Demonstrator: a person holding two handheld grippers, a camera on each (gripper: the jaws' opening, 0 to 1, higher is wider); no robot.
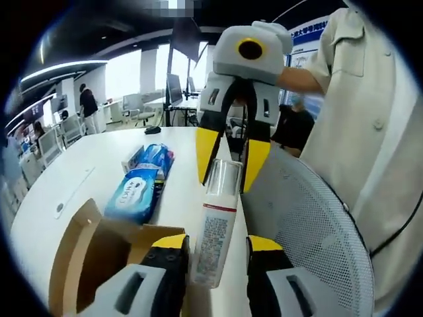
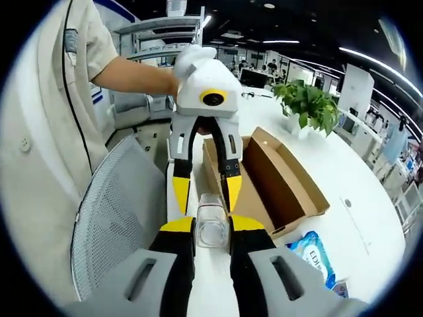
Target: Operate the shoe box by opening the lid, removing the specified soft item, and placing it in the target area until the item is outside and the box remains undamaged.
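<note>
The shoe box (image 2: 277, 178) lies open on the white worktop (image 2: 370, 218), and a bottle (image 1: 215, 224) is already out of it, held in the air between both grippers beside the box. The right gripper (image 2: 211, 228) has its fingers pinching the clear cap end; the left gripper (image 1: 217, 254) has its fingers around the base, though I cannot tell whether they press it. Setting it down remains. Tissue packs (image 1: 135, 191) lie beyond the box; the target area is not evident, and the box's inside is partly hidden.
</note>
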